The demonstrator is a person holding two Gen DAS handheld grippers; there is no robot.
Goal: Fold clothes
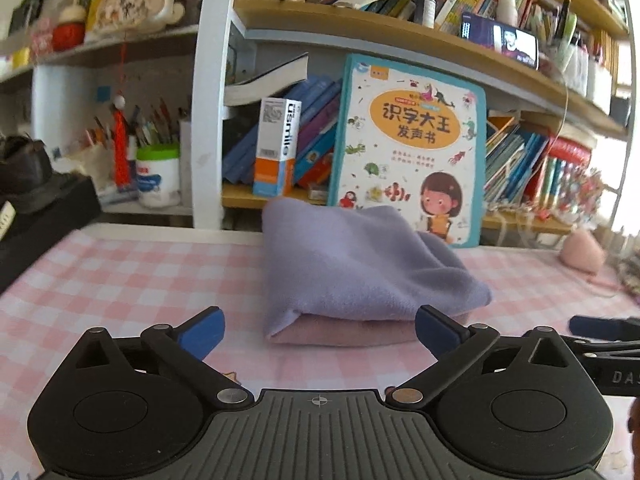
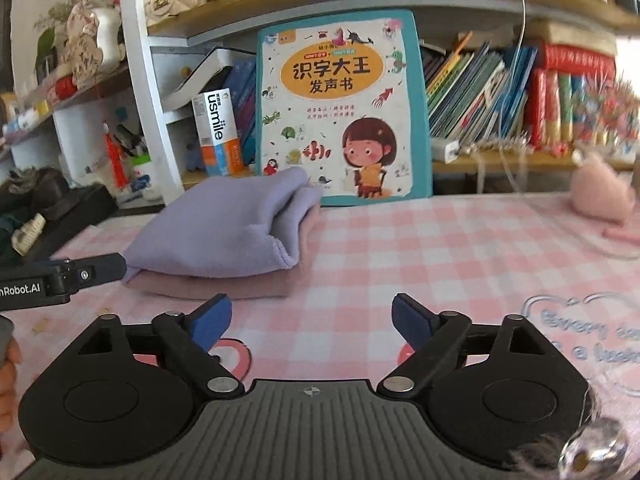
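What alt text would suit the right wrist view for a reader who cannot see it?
The right gripper hangs open and empty over a pink-and-white checked tablecloth. Ahead to its left lies a folded lilac fleece garment on a folded pink one, below a teal-edged children's picture book.

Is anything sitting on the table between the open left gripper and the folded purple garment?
Nothing visible does. The left gripper faces the purple garment, stacked on a pink garment, with only bare checked tablecloth between. Its jaws are open and empty.
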